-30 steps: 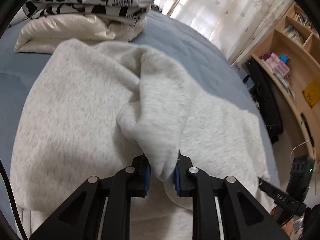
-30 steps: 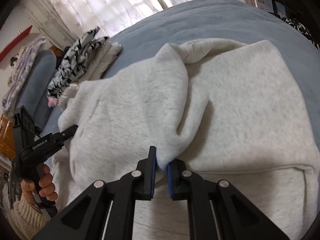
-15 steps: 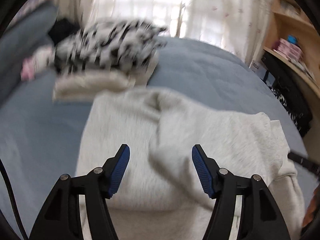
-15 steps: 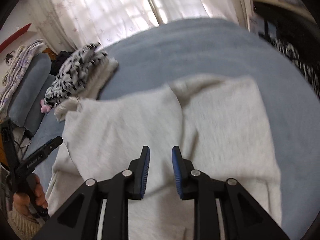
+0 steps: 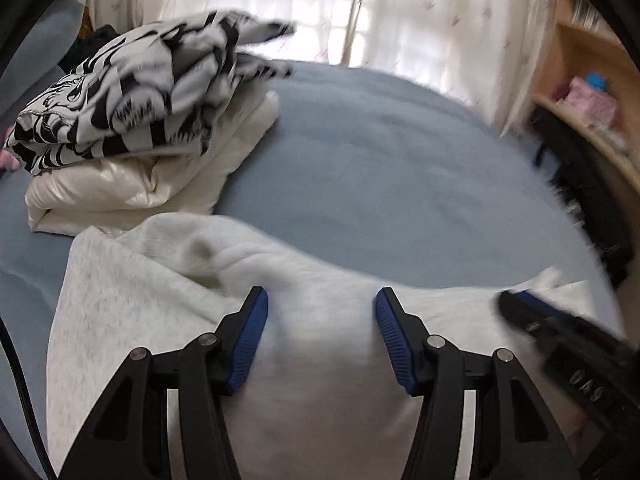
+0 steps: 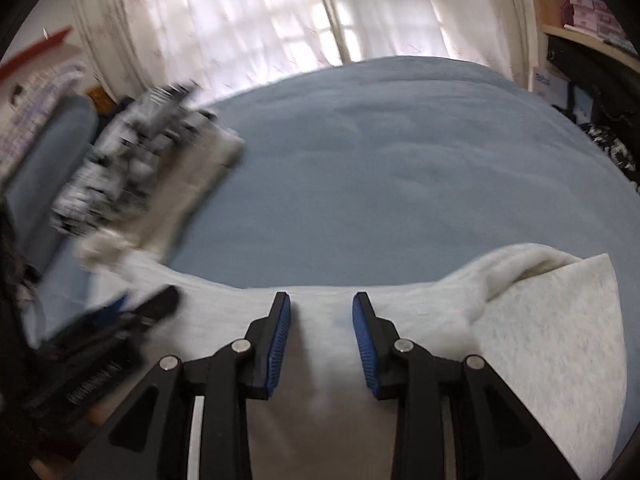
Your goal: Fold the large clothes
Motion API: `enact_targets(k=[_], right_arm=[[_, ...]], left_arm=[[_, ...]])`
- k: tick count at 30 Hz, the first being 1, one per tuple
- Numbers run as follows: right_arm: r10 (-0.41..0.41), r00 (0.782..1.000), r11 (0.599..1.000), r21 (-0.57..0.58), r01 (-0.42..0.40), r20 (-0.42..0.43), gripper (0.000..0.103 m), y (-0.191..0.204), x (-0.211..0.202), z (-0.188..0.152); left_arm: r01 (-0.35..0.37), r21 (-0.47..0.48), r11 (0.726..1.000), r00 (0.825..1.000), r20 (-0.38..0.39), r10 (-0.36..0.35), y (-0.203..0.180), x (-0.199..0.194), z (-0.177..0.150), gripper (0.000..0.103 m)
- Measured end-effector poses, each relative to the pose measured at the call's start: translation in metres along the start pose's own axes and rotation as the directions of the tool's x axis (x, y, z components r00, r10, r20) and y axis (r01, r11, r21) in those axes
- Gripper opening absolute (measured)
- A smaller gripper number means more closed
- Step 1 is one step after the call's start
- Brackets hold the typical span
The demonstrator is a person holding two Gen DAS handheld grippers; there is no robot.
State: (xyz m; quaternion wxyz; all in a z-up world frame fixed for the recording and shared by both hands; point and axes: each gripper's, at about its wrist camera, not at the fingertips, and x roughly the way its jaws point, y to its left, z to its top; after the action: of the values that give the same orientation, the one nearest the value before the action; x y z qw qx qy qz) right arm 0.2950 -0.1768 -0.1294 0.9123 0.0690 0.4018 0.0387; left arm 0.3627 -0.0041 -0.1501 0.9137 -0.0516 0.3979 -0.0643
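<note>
A light grey fleece garment [image 5: 160, 304] lies folded on the blue bed [image 5: 380, 160], its far fold edge running across both views. My left gripper [image 5: 320, 308] hovers over that edge; its jaws are closing a little but stand wide apart, and the pads grip nothing. In the right wrist view my right gripper [image 6: 322, 312] hangs over the same garment [image 6: 552, 320], jaws opening and not pressing on the cloth. Each gripper shows blurred in the other's view: the right gripper [image 5: 520, 306] at the right, the left gripper [image 6: 160, 300] at the left.
A stack of folded clothes, black-and-white patterned [image 5: 132, 92] over cream [image 5: 120, 188], sits at the bed's far left. White curtains [image 6: 320, 12] hang behind. Wooden shelves [image 5: 592, 92] and dark bags [image 5: 592, 200] stand at the right.
Both grippers let go of the grey garment's folded flap, opened, and pulled back and tilted up. The flap now lies flat on the garment.
</note>
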Motion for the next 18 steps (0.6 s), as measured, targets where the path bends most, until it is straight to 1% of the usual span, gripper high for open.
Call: enact_targets(k=[2, 3, 4, 5, 8, 10, 13, 16, 17, 18], right_arm=[[-0.001, 1.000, 1.000, -0.006, 0.001, 0.005, 0.035, -0.012, 0.013, -0.004], [-0.013, 1.000, 1.000, -0.008, 0.013, 0.005, 0.039, -0.016, 0.016, -0.006], [-0.018, 1.000, 1.000, -0.014, 0.018, 0.012, 0.040, -0.017, 0.017, -0.007], [-0.022, 1.000, 1.000, -0.022, 0.022, 0.019, 0.040, -0.018, 0.018, -0.008], [-0.024, 0.999, 0.999, -0.033, 0.025, 0.038, 0.040, -0.021, 0.021, -0.011], [0.004, 1.000, 1.000, 0.003, -0.004, 0.031, 0.040, -0.029, 0.024, -0.011], [0.017, 1.000, 1.000, 0.019, -0.018, 0.016, 0.040, -0.030, 0.023, -0.008], [0.042, 0.999, 0.998, 0.038, -0.042, -0.007, 0.041, -0.028, 0.012, -0.002], [0.051, 0.999, 0.998, 0.044, -0.051, 0.007, 0.041, -0.028, 0.004, 0.001], [0.055, 0.998, 0.998, 0.041, -0.056, 0.023, 0.041, -0.028, -0.001, 0.003]], left_arm=[[-0.011, 0.026, 1.000, 1.000, -0.025, 0.012, 0.006, 0.019, -0.003, 0.066], [-0.003, 0.034, 0.999, 1.000, -0.027, 0.004, 0.010, 0.026, -0.004, 0.069], [-0.004, 0.032, 0.999, 1.000, -0.023, 0.005, 0.012, 0.028, -0.005, 0.077], [0.003, 0.015, 1.000, 1.000, -0.028, -0.003, 0.016, 0.032, -0.006, 0.079], [0.054, -0.034, 0.998, 0.998, -0.036, -0.055, 0.027, 0.043, -0.010, 0.081], [0.066, -0.043, 0.997, 0.997, -0.034, -0.067, 0.030, 0.047, -0.010, 0.081], [0.057, -0.035, 0.998, 0.998, -0.027, -0.058, 0.028, 0.045, -0.009, 0.081], [0.042, -0.032, 0.999, 0.999, -0.020, -0.042, 0.024, 0.028, -0.007, 0.079], [0.044, -0.032, 0.999, 0.999, -0.003, -0.044, 0.022, 0.021, -0.005, 0.079], [0.042, -0.025, 0.999, 0.999, 0.030, -0.041, 0.020, 0.013, -0.002, 0.079]])
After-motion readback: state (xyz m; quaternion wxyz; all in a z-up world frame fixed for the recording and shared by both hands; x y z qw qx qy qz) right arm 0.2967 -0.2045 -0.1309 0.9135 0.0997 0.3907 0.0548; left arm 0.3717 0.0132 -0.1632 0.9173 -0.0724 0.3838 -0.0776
